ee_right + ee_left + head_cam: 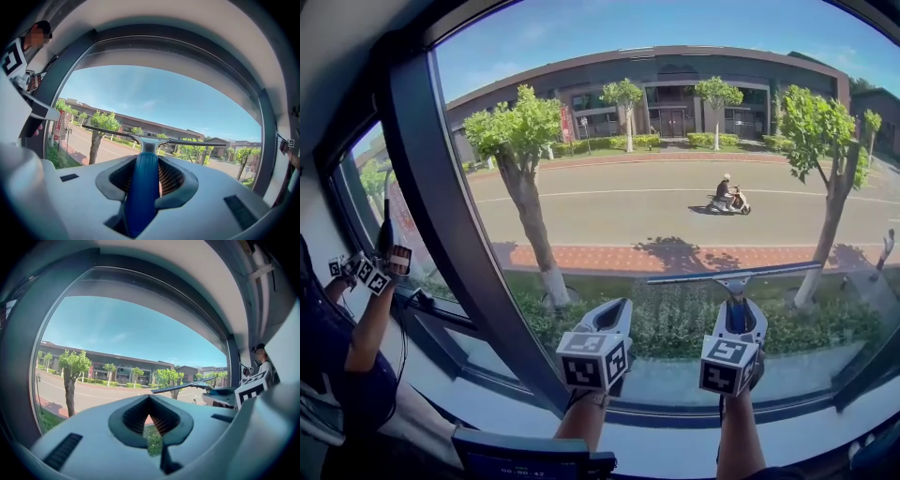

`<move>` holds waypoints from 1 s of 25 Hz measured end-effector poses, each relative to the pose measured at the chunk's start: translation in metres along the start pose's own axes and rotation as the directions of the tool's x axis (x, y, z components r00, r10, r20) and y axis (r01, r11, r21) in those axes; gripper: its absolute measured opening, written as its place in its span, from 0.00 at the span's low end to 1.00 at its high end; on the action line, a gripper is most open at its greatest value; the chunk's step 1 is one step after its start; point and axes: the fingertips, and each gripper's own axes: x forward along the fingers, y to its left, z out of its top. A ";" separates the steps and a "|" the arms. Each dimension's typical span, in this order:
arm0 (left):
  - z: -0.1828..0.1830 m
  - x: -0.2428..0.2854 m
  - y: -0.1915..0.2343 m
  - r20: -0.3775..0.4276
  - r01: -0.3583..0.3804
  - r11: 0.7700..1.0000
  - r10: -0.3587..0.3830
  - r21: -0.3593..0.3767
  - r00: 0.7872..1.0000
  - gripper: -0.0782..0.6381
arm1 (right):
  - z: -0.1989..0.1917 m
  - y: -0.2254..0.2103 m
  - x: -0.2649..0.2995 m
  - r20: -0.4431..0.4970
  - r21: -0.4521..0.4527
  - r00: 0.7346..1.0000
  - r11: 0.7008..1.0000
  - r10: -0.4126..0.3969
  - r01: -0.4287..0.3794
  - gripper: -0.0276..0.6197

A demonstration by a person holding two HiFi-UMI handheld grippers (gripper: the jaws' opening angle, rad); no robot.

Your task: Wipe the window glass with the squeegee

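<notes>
My right gripper (739, 330) is shut on the blue handle of the squeegee (142, 187). Its long dark blade (733, 274) lies level against the window glass (675, 187), low on the pane. In the right gripper view the blade (140, 136) spans the pane ahead of the jaws. My left gripper (609, 328) hangs beside it on the left, close to the glass, jaws shut with nothing between them (151, 420). The left gripper view shows the squeegee (187, 386) off to its right.
A thick dark window frame post (441, 206) runs down the left of the pane, and a sill (675, 417) lies below. Another person with grippers (370, 272) works at the neighbouring window on the left. Outside are trees, a road and a scooter rider.
</notes>
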 end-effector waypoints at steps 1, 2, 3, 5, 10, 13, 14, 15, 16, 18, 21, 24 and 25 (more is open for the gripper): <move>0.002 0.001 0.004 0.006 0.006 1.000 -0.006 -0.002 1.000 0.11 | -0.002 0.000 0.001 -0.006 0.005 1.000 1.000 -0.007 0.007 0.23; 0.004 0.002 0.008 0.009 0.013 1.000 -0.013 -0.003 1.000 0.11 | -0.004 0.000 0.003 -0.012 0.013 1.000 1.000 -0.010 0.010 0.23; 0.005 0.003 0.011 0.008 0.020 1.000 -0.020 -0.002 1.000 0.11 | -0.007 0.001 0.005 -0.020 0.019 1.000 1.000 -0.011 0.012 0.23; 0.009 0.005 0.020 0.006 0.032 0.999 -0.032 -0.001 0.999 0.11 | -0.012 0.002 0.009 -0.040 0.020 0.999 1.000 -0.019 0.020 0.23; 0.014 0.006 0.031 0.005 0.076 0.997 -0.076 0.005 0.997 0.11 | -0.006 0.004 -0.001 -0.040 0.084 0.999 0.996 -0.023 0.027 0.23; 0.018 0.001 0.030 0.020 0.092 0.996 -0.092 0.006 0.996 0.11 | 0.001 0.001 -0.014 -0.022 0.141 1.000 0.990 0.004 -0.001 0.23; 0.019 0.001 0.028 0.025 0.096 0.995 -0.097 0.011 0.995 0.11 | 0.004 -0.002 -0.019 -0.016 0.159 1.000 0.987 0.007 -0.005 0.23; 0.020 0.001 0.025 0.030 0.101 0.995 -0.101 0.017 0.994 0.11 | 0.010 -0.005 -0.023 -0.011 0.171 1.000 0.985 0.005 -0.003 0.23; 0.022 0.002 0.024 0.036 0.105 0.994 -0.106 0.022 0.994 0.11 | 0.018 -0.009 -0.026 -0.007 0.177 1.000 0.984 -0.002 0.003 0.23; 0.026 0.002 0.027 0.044 0.111 0.993 -0.112 0.028 0.993 0.11 | 0.041 -0.010 -0.031 0.003 0.174 1.000 0.985 -0.009 0.008 0.23; 0.031 -0.005 0.041 0.046 0.104 0.994 -0.106 0.035 0.993 0.11 | 0.087 -0.003 -0.040 0.040 0.157 0.999 0.987 0.026 -0.032 0.23; 0.035 -0.013 0.064 0.042 0.087 0.996 -0.087 0.020 0.995 0.11 | 0.140 0.005 -0.048 0.093 0.139 0.994 0.988 0.048 -0.061 0.23; 0.037 -0.015 0.071 0.043 0.086 0.996 -0.086 0.011 0.995 0.11 | 0.159 0.007 -0.049 0.109 0.133 0.993 0.989 0.049 -0.064 0.23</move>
